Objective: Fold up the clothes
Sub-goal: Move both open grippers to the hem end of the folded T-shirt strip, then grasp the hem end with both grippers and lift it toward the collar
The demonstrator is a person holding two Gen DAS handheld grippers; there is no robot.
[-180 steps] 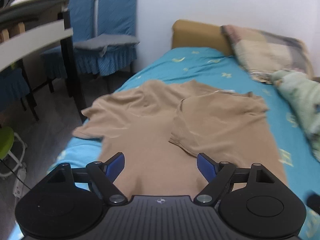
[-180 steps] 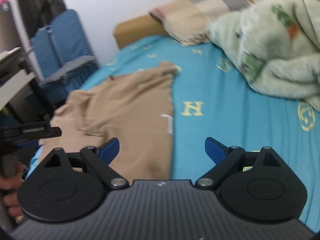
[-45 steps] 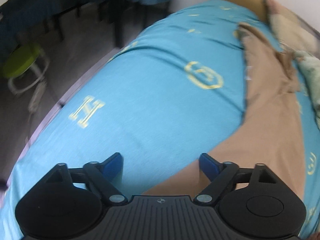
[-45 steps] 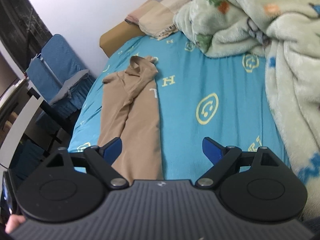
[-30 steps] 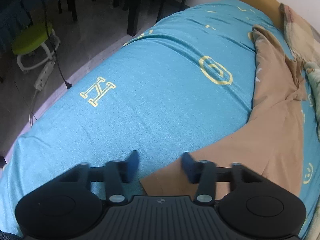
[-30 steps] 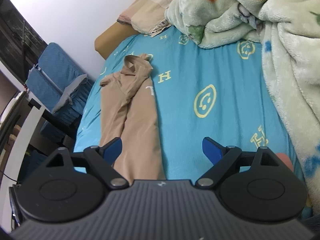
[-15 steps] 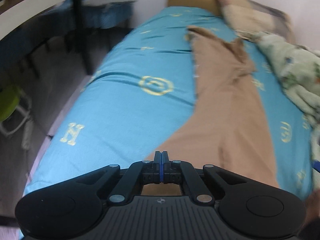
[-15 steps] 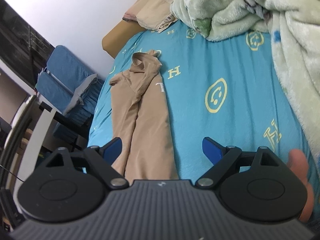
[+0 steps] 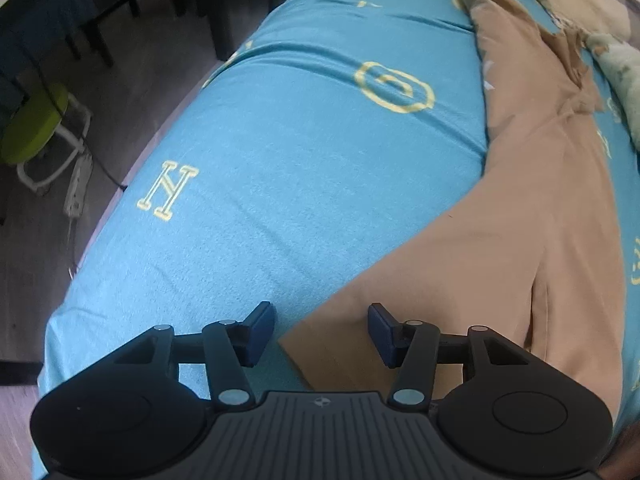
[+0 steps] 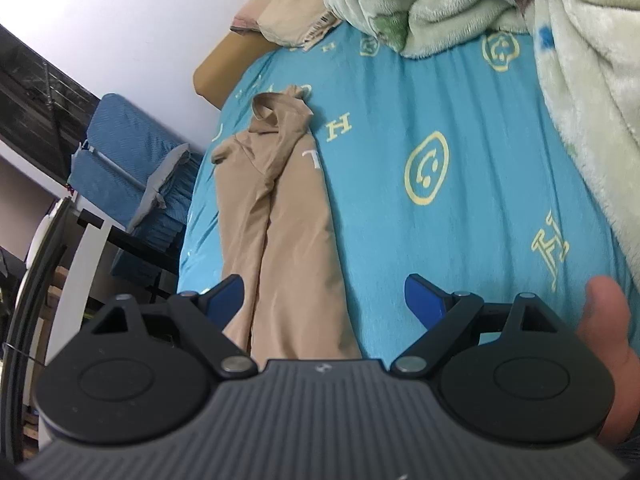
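A tan shirt [image 9: 532, 208] lies folded into a long narrow strip on the blue bed sheet [image 9: 300, 152]. In the left wrist view my left gripper [image 9: 322, 334] is open, low over the strip's near left corner, which sits between the two blue pads without being pinched. In the right wrist view the same tan shirt [image 10: 296, 232] runs away from the camera. My right gripper [image 10: 324, 298] is open above its near end, with nothing between the fingers. A thumb [image 10: 608, 320] shows at the right edge.
A pale green fleece blanket [image 10: 560, 40] is heaped along the right side of the bed, with a checked pillow [image 10: 288, 16] at the head. Left of the bed are dark floor, a green stool [image 9: 36, 128], a power strip [image 9: 78, 188] and blue-covered chairs [image 10: 128, 160].
My left gripper, shut half a second ago, has opened and tilted down toward the shirt's near corner. The right gripper has stayed open and barely moved.
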